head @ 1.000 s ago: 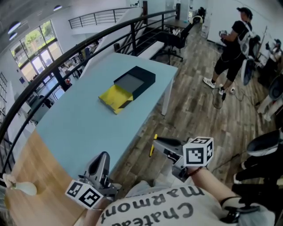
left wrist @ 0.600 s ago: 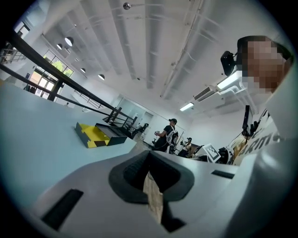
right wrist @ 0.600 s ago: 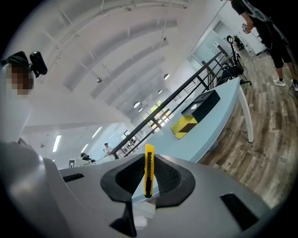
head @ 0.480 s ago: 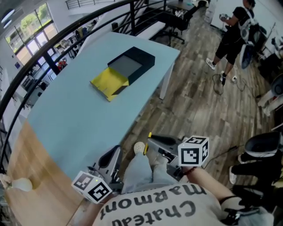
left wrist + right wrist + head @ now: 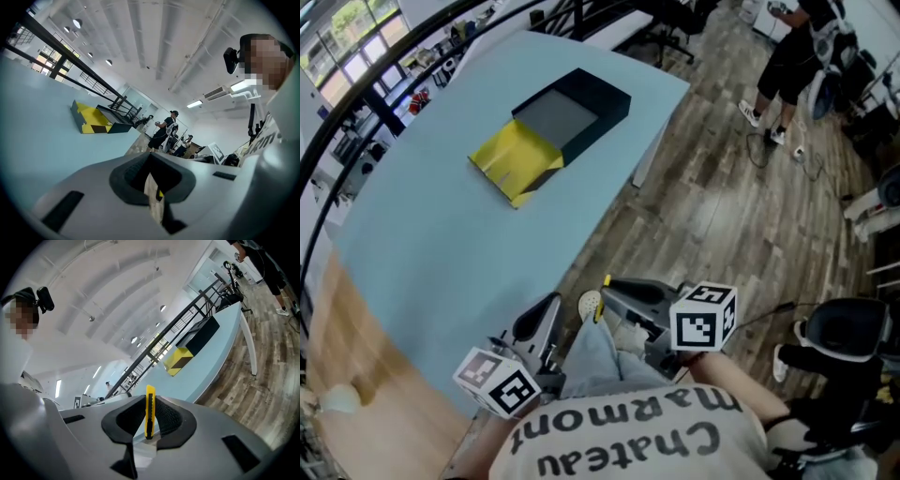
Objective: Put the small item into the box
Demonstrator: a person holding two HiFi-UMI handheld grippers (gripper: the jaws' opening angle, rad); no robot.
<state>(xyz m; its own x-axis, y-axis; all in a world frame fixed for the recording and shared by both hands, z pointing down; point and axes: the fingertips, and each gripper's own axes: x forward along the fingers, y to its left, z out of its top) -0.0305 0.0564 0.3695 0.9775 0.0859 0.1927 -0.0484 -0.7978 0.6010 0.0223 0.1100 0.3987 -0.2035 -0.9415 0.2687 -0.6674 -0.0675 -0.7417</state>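
The right hand-held gripper [image 5: 609, 294] clamps a thin yellow knife [image 5: 150, 411]. The left hand-held gripper [image 5: 547, 314] is closed to a slit, empty. The box [image 5: 570, 111] sits well ahead of both on the desk [image 5: 441, 244].

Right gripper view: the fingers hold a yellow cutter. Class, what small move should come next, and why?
Probably carry the right gripper forward over the table towards the box. Its fingers are shut on the cutter, the box lies open, and the gripper hangs over the floor, short of it.

yellow item [image 5: 149, 411], black box [image 5: 614, 98] with yellow flap [image 5: 514, 159], pale blue table [image 5: 441, 244]
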